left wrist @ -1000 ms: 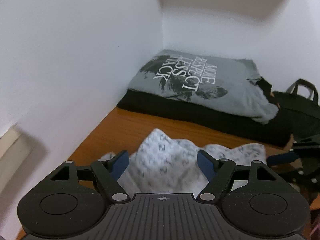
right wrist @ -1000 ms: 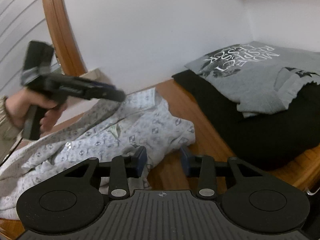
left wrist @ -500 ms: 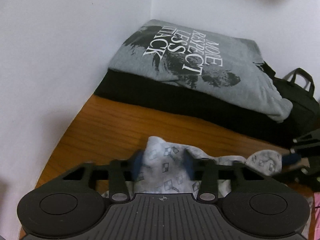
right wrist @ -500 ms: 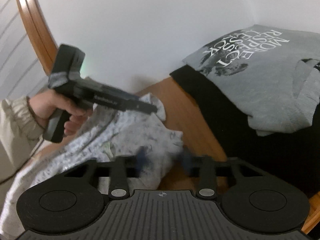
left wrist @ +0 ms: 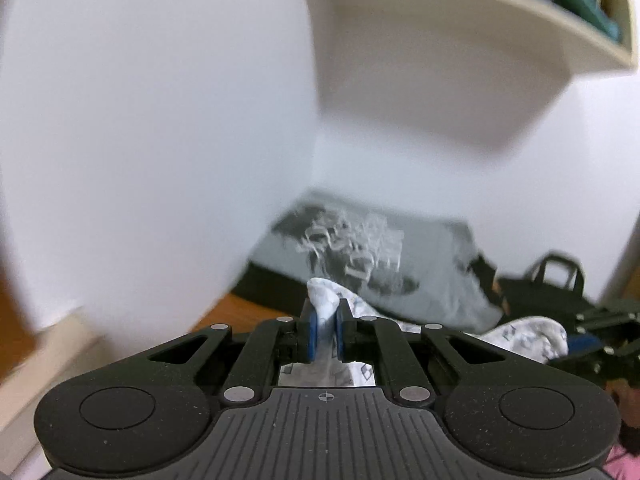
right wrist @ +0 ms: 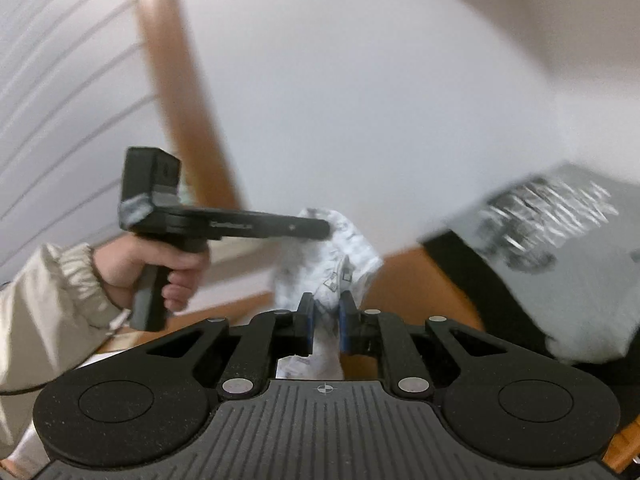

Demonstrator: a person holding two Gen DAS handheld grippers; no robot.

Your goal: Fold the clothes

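both the left gripper (left wrist: 325, 334) and the right gripper (right wrist: 325, 330) clamp the white patterned garment (right wrist: 332, 248), bunched and unfolded; a grey printed t-shirt (left wrist: 420, 268) lies folded atop black clothing (right wrist: 500, 320).

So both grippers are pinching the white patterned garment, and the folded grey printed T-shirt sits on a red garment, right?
Not red: in the right wrist view the grey printed T-shirt lies on a black garment. Both the left gripper and right gripper do pinch the white patterned garment.
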